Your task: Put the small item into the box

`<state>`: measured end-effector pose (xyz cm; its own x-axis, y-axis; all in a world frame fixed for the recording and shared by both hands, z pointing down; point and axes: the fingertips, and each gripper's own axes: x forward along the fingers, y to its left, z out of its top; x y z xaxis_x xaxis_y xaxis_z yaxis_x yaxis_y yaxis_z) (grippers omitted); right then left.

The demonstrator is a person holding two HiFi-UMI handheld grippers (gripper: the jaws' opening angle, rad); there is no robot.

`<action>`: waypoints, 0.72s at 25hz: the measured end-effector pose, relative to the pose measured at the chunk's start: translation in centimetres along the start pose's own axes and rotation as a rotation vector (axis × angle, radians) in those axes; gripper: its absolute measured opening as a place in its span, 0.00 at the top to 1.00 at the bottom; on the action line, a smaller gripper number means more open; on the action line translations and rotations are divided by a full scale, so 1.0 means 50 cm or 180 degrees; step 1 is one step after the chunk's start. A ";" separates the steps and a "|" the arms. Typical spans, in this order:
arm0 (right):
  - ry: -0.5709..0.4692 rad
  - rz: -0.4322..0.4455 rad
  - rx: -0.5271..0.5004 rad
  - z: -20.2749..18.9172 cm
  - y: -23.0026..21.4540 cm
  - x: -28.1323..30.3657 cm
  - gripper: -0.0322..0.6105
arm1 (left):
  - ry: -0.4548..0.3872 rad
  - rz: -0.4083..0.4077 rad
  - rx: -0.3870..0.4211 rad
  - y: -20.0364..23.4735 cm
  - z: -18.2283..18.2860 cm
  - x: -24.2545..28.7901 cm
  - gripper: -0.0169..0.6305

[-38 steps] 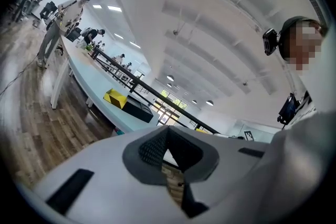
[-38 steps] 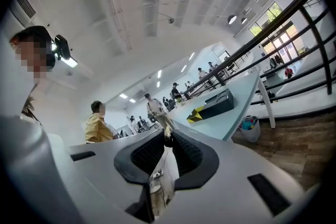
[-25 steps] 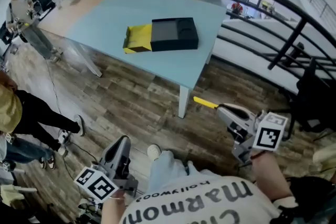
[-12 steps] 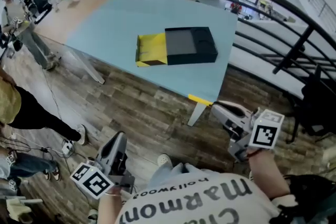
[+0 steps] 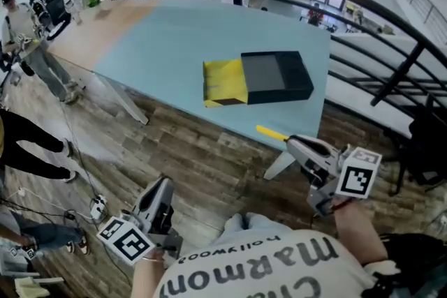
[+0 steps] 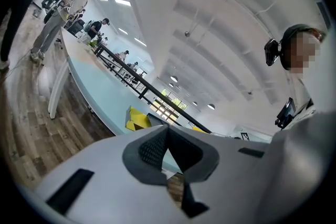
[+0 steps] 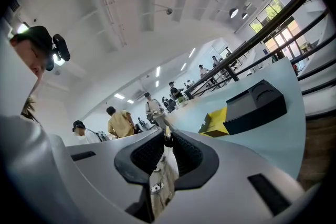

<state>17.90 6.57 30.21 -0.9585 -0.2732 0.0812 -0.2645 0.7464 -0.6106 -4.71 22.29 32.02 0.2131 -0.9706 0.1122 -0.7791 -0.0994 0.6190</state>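
Note:
A black box (image 5: 274, 77) lies open on the light blue table (image 5: 174, 38), with a yellow sleeve (image 5: 223, 82) at its left end. My right gripper (image 5: 293, 144) hovers by the table's near edge, shut on a small yellow stick-like item (image 5: 269, 132) that points toward the box. The right gripper view shows the jaws (image 7: 168, 136) closed, the box (image 7: 257, 105) and the yellow sleeve (image 7: 214, 122) ahead. My left gripper (image 5: 162, 186) hangs low over the wooden floor, shut and holding nothing. Its own view (image 6: 167, 131) catches the yellow sleeve (image 6: 137, 119) far off.
A black railing (image 5: 377, 17) curves behind and right of the table. People stand at the far left (image 5: 28, 24), and a dark-trousered leg (image 5: 42, 143) crosses the wooden floor. A white table leg (image 5: 122, 98) slants down at the left.
The table and box have come closer and shifted right in the head view. My right gripper with the yellow item now reaches the table's near edge. The left gripper stays low.

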 end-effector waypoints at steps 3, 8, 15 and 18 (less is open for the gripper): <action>-0.0027 -0.0014 0.0036 -0.002 -0.002 0.020 0.84 | 0.0009 -0.0028 -0.0007 0.016 0.005 0.000 0.97; -0.0053 0.0003 0.0033 -0.002 0.002 0.067 0.84 | 0.0029 -0.0032 -0.0080 0.068 0.019 0.002 0.97; 0.0088 -0.0090 0.0043 -0.019 -0.003 0.079 0.84 | 0.0011 -0.0064 -0.0213 0.088 0.017 0.008 0.97; 0.0150 -0.0117 0.0081 -0.026 -0.009 0.081 0.84 | 0.0044 -0.0059 -0.0289 0.089 0.004 0.015 0.97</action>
<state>13.98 5.93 31.83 -0.9522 -0.2710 0.1406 -0.2975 0.7205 -0.6264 -8.12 21.05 34.73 0.2357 -0.9655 0.1105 -0.7183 -0.0965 0.6890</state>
